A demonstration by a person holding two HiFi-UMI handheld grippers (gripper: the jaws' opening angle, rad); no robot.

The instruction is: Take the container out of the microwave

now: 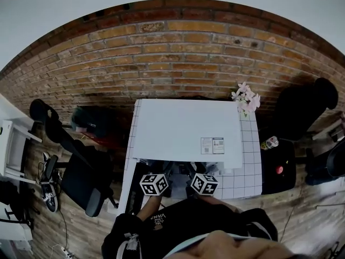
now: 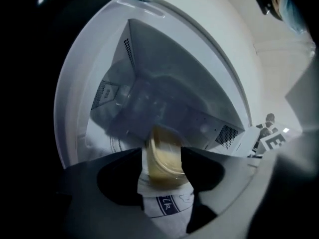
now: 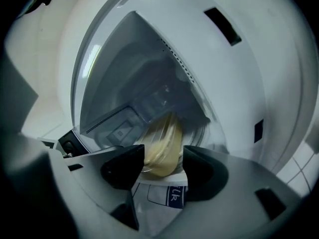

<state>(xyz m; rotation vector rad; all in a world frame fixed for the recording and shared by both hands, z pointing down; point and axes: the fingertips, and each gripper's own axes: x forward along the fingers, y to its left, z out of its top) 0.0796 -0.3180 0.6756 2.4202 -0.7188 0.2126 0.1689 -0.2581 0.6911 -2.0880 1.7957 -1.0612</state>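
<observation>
Though unclamped, container (image 2: 160, 164) inside hand-held gripper (image 2: 162, 152)

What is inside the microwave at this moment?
A clear container of pale yellow contents sits in the open microwave cavity. Black jaws in front cover its sides, so the cavity floor beside and behind it cannot be seen.

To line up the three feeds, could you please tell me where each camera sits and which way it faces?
Head view: on the person's head, looking steeply down at the microwave on the table; sleeves and both marker cubes show.
Left gripper view: on the left gripper, looking into the microwave's cavity; its open jaws show.
Right gripper view: on the right gripper, facing the same cavity; its open jaws show.
Shared: both gripper views show the yellowish container.
</observation>
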